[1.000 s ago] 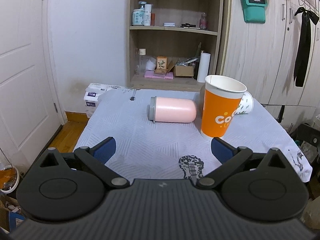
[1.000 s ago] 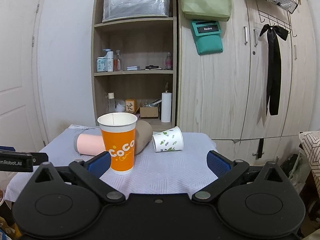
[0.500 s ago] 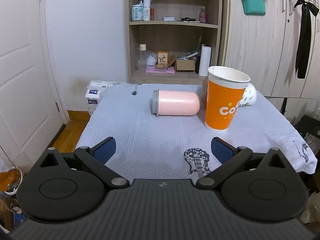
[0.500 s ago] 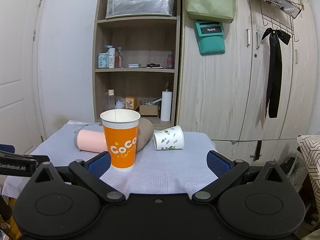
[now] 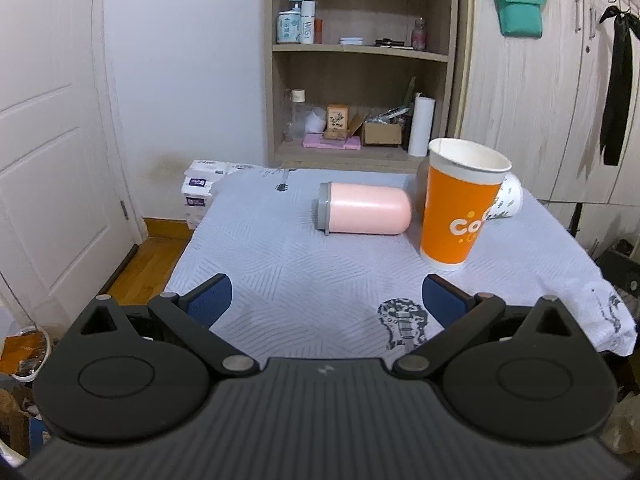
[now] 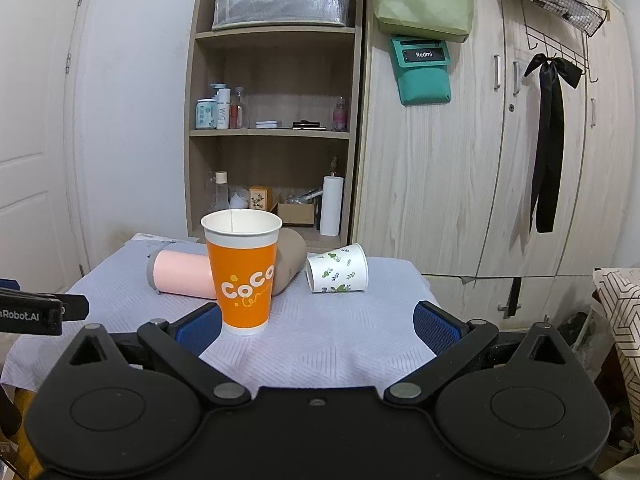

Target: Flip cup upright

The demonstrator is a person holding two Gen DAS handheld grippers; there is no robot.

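An orange paper cup (image 5: pixel 458 208) (image 6: pixel 245 276) stands upright on the table. A pink cup (image 5: pixel 366 209) (image 6: pixel 182 273) with a grey rim lies on its side to its left. A brown cup (image 6: pixel 289 265) lies on its side behind the orange one. A small white leaf-print paper cup (image 6: pixel 338 269) (image 5: pixel 507 198) lies on its side at the right. My left gripper (image 5: pixel 326 300) is open and empty near the table's front edge. My right gripper (image 6: pixel 318 326) is open and empty, short of the orange cup.
The table (image 5: pixel 304 272) has a light grey patterned cloth with a guitar print (image 5: pixel 404 322). A wooden shelf unit (image 6: pixel 272 132) and wardrobe doors (image 6: pixel 500 160) stand behind it. A white door (image 5: pixel 44 160) is at the left. White boxes (image 5: pixel 200 184) sit by the table's far-left corner.
Both grippers have drawn back a little from the table and stayed open. The cups have not moved.
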